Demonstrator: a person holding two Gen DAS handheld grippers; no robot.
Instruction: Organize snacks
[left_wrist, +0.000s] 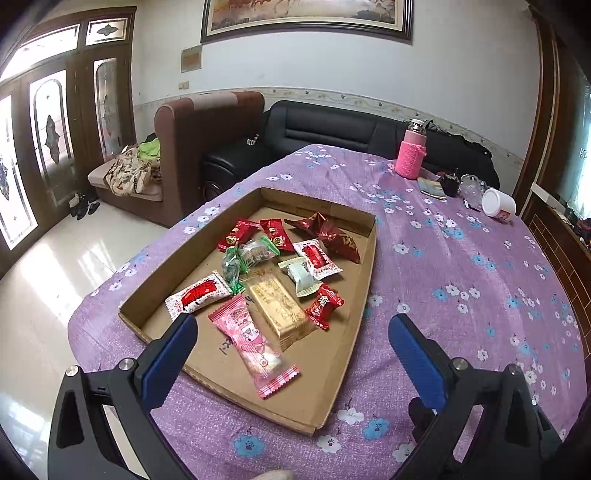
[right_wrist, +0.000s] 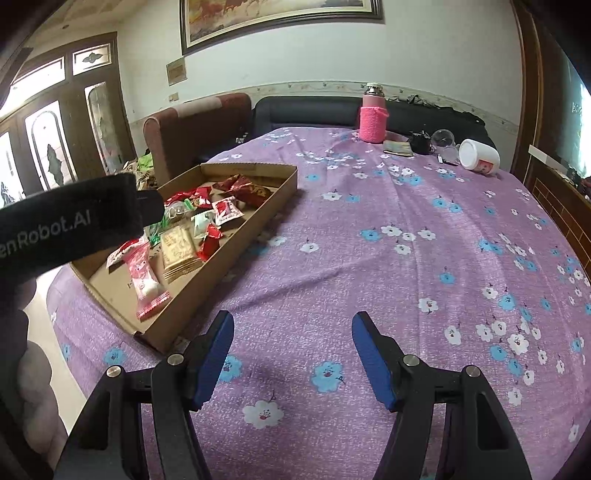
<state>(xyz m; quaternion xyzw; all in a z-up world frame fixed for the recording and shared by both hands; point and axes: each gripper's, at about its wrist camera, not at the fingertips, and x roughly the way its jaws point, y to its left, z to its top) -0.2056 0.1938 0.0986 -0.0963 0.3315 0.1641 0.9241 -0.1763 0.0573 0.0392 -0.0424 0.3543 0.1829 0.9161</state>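
The left gripper (left_wrist: 291, 330) has its blue-padded fingers (left_wrist: 173, 347) spread wide, holding nothing. It hangs just above the near end of the shallow cardboard tray (left_wrist: 332, 376), tilted down toward it, with the pink snack packet (left_wrist: 255, 343) lying between and just beyond the tips. The right gripper (right_wrist: 292, 325) is also spread wide and empty, poised over bare purple floral tablecloth (right_wrist: 369, 240) to the right of the tray (right_wrist: 229, 258), touching nothing.

All the snacks lie loose in the tray: a gold foil bar (left_wrist: 282, 308) beside the pink packet, a small red candy (left_wrist: 325, 305) touching the bar's right side, white-and-red packets (left_wrist: 197, 295), a green-wrapped sweet (left_wrist: 232, 269), a pale green one (left_wrist: 301, 275), and dark red packets (left_wrist: 332, 236) toward the far end.

From the right wrist view, the black body of the left gripper (right_wrist: 74, 225) covers the tray's left edge. At the table's far end stand a bottle in a pink knitted sleeve (left_wrist: 410, 157) and a white tub (left_wrist: 498, 205) on its side, well apart from the tray.
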